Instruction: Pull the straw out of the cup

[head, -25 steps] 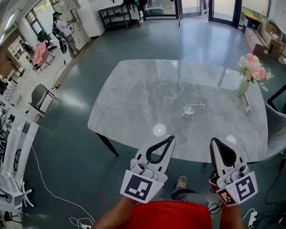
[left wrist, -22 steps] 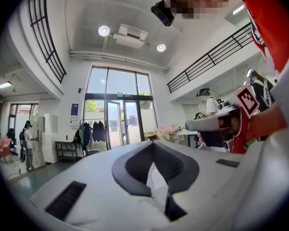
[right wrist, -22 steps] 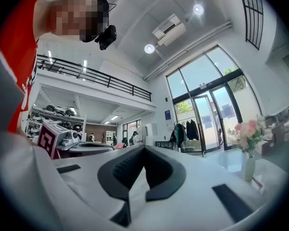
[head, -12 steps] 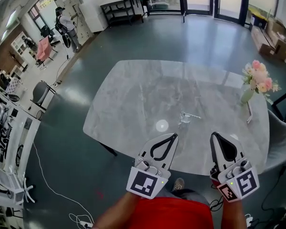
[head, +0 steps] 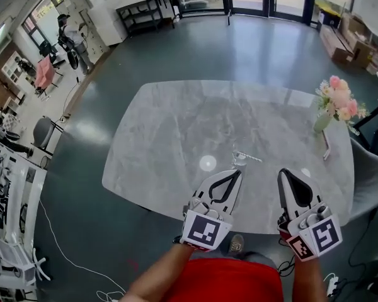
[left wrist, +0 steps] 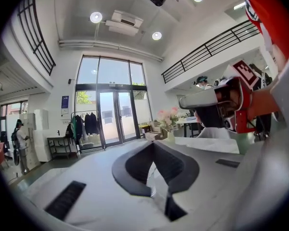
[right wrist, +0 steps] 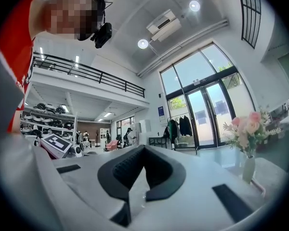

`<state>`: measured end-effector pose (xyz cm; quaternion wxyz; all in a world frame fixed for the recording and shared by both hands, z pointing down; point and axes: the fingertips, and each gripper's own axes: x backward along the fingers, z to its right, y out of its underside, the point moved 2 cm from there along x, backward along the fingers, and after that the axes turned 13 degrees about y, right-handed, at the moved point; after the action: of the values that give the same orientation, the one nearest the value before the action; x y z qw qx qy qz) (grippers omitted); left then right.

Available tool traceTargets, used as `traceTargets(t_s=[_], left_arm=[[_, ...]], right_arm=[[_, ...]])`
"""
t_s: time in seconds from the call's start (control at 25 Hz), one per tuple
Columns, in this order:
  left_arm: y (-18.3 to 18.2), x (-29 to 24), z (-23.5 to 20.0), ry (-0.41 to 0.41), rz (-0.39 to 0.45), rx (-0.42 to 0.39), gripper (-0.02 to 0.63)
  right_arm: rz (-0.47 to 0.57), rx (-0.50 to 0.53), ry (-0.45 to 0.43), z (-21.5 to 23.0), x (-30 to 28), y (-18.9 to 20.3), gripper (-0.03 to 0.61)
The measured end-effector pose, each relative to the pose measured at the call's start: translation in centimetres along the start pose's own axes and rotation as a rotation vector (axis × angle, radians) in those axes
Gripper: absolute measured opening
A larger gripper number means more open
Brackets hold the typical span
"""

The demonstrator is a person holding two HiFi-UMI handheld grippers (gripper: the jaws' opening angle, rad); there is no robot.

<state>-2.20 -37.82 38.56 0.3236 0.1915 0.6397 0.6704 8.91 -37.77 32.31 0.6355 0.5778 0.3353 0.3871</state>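
A small clear cup (head: 239, 160) stands on the grey marble table (head: 176, 137), near its front edge. A thin straw (head: 250, 158) sticks out of it, leaning to the right. My left gripper (head: 235, 173) is shut with nothing in it, and its tip hovers just short of the cup, slightly to the left. My right gripper (head: 283, 174) is also shut and empty, to the right of the cup and clear of it. In the left gripper view the jaws (left wrist: 153, 144) meet at their tips. The right gripper view shows its jaws (right wrist: 143, 147) together too.
A vase of pink flowers (head: 336, 103) stands at the table's right edge, with a slim flat object (head: 326, 145) beside it. A grey chair (head: 373, 180) sits off the right side. A round light spot (head: 207, 163) lies left of the cup. People stand far back left.
Both grippers have moved forward over the table's near edge toward the cup. The left one now lies close to it. Both stayed shut.
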Motion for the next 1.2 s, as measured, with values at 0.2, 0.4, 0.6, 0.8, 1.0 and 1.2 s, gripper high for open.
traceTargets(t_s=[0.2, 0.4, 0.6, 0.8, 1.0, 1.2], left_arm=[[1.7, -2.5, -0.7, 0.048, -0.064, -0.087, 0.024], [3.4, -4.7, -1.0, 0.094, -0.128, -0.141, 0.069], [5.1, -6.9, -1.2, 0.149, -0.214, -0.22, 0.157], [6.8, -8.9, -1.2, 0.195, -0.288, -0.282, 0.191], [8.2, -10.6, -1.5, 0.227, -0.328, -0.286, 0.198], [9.0, -11.9, -1.6, 0.255, -0.344, -0.296, 0.198]], right_arm=[[-0.014, -0.001, 0.021, 0.8, -0.8, 0.9, -0.008], [-0.021, -0.005, 0.039, 1.6, -1.2, 1.2, -0.008], [-0.025, -0.016, 0.053, 2.2, -1.6, 1.3, -0.009], [-0.03, -0.02, 0.065, 2.7, -1.9, 1.3, -0.009], [-0.039, -0.021, 0.088, 3.6, -2.0, 1.5, -0.009], [-0.049, -0.022, 0.113, 4.7, -1.9, 1.9, -0.009]])
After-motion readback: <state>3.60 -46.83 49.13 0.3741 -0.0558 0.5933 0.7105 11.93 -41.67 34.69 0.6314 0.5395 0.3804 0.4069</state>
